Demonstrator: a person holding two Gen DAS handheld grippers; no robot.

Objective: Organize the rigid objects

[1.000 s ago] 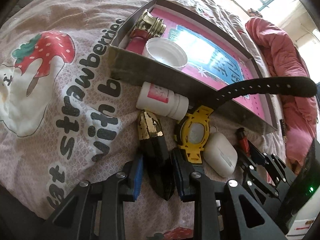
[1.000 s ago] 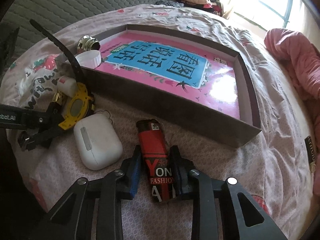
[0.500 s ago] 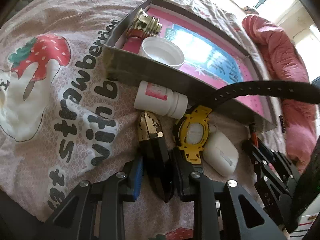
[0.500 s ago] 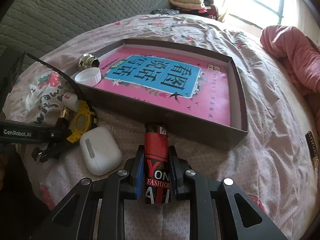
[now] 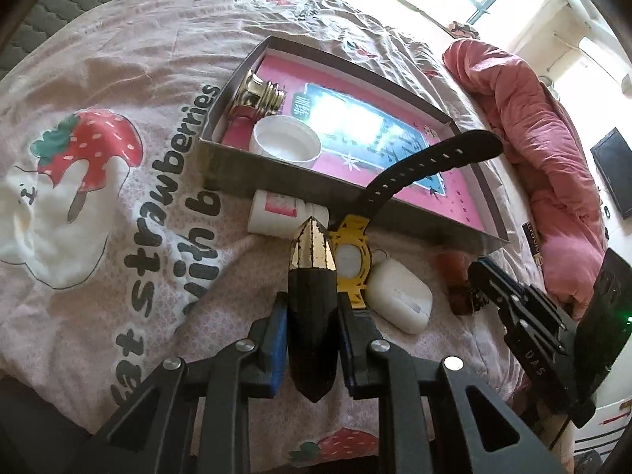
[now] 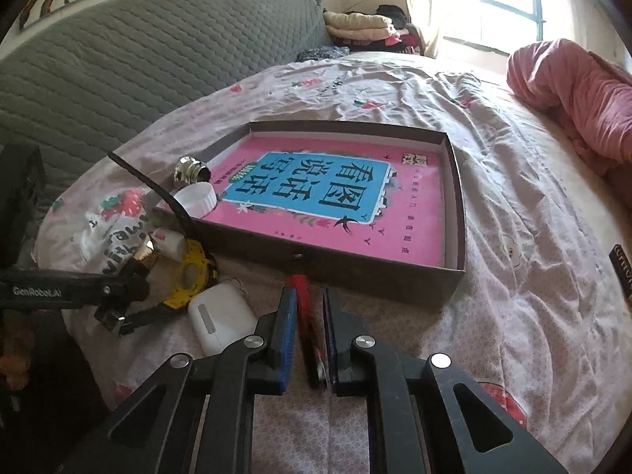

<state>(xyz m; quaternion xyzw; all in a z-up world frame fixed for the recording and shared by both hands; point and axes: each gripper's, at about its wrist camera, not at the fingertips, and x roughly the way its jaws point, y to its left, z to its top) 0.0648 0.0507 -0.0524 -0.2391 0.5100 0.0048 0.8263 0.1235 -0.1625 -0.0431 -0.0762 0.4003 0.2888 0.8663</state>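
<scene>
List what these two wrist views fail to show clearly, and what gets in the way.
1. Red lighter, right wrist view: turned edge-on between the right gripper fingers, so its print is unreadable.
2. White bottle, left wrist view: the black-and-gold object in the left gripper hides its cap end.
3. Box artwork, left wrist view: washed out by glare.

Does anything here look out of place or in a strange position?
Yes. The watch lies on the bedsheet beside the box, one black strap sticking up over the box wall. The small white bottle lies on its side against that wall.
</scene>
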